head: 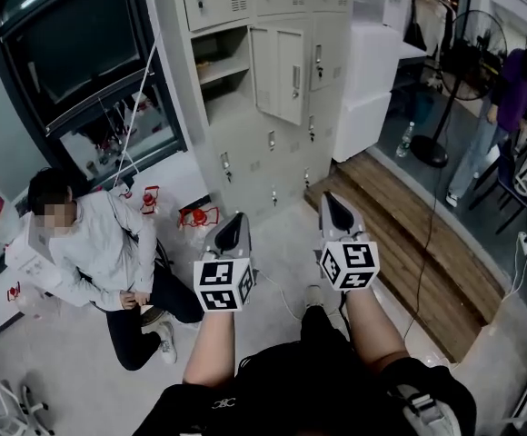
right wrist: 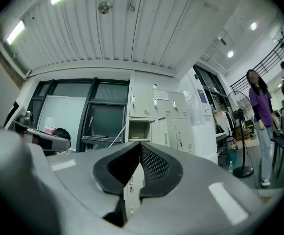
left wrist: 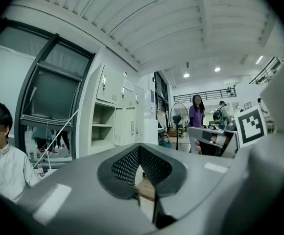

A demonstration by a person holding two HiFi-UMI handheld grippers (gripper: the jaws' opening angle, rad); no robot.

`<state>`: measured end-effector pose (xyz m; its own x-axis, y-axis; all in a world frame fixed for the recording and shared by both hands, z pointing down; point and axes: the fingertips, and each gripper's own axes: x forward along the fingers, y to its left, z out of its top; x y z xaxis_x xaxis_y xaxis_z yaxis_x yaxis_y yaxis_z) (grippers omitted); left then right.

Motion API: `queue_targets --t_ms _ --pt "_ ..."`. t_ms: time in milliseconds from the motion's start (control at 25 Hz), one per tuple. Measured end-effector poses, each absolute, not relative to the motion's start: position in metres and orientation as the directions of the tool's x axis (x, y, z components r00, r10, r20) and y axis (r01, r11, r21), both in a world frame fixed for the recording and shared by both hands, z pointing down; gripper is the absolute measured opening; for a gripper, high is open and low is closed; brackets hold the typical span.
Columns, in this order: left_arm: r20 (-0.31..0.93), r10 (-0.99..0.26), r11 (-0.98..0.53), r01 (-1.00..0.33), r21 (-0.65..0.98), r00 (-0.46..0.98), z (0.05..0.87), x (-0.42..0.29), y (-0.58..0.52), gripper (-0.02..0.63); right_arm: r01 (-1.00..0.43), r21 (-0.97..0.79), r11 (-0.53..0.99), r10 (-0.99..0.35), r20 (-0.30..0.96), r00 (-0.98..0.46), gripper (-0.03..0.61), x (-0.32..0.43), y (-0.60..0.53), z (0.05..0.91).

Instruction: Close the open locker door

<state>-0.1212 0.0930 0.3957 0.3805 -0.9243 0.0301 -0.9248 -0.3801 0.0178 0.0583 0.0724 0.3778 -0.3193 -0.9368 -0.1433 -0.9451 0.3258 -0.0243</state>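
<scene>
While the locker door (head: 279, 73) hangs open at twelve o'clock, we hold the left gripper (head: 235, 218) and right gripper (head: 333, 200) well apart from it, both jaws together, empty.

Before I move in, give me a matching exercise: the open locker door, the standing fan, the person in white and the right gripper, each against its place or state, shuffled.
Things:
1. open locker door
2. standing fan
3. person in white
4. right gripper

Places or states:
A. seated low, at the left of the head view
B. jaws shut, nothing between them
C. swung out ajar, top middle of the head view
D. upright, at the upper right of the head view

Pairs: 1-C, 2-D, 3-A, 4-B
</scene>
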Motion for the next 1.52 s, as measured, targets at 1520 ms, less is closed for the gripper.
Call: queue_targets --t_ms 1520 --pt "0.045 -0.958 -0.285 -0.958 -0.037 0.283 0.363 -0.039 -0.319 0.000 -0.900 -0.034 0.434 -0.893 -0.148 -0.425 0.012 0.128 -0.359 0.347"
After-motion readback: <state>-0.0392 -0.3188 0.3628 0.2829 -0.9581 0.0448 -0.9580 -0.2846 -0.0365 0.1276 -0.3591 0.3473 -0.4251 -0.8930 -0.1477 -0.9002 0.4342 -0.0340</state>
